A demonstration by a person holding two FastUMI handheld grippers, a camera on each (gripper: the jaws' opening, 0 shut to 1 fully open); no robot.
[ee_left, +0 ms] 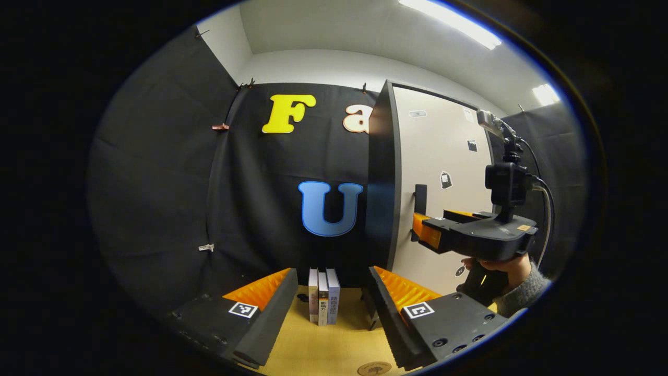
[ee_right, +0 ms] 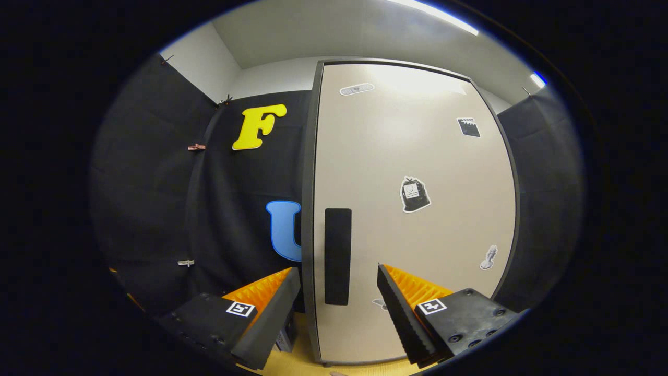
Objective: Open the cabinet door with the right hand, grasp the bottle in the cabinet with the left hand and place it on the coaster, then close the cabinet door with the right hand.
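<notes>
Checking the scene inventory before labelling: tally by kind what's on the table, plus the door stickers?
Upright books on the yellow wooden table: 3
Round wooden coaster at the table's near edge: 1
Tall cabinet with a beige door and a black vertical handle: 1
Stickers on that door, counted in the right gripper view: at least 5
Total: 10

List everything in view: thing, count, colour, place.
cabinet door: one, beige, shut, right of the booth wall.
door handle: one, black, vertical, near the door's left edge.
stickers: several, dark and pale, on the door.
books: three, upright on the table by the cabinet.
coaster: one, tan, round, table's near edge.
table: one, yellow wood.
left gripper: open.
right gripper: open, in front of the handle.
hand: one, holding the right gripper.
</notes>
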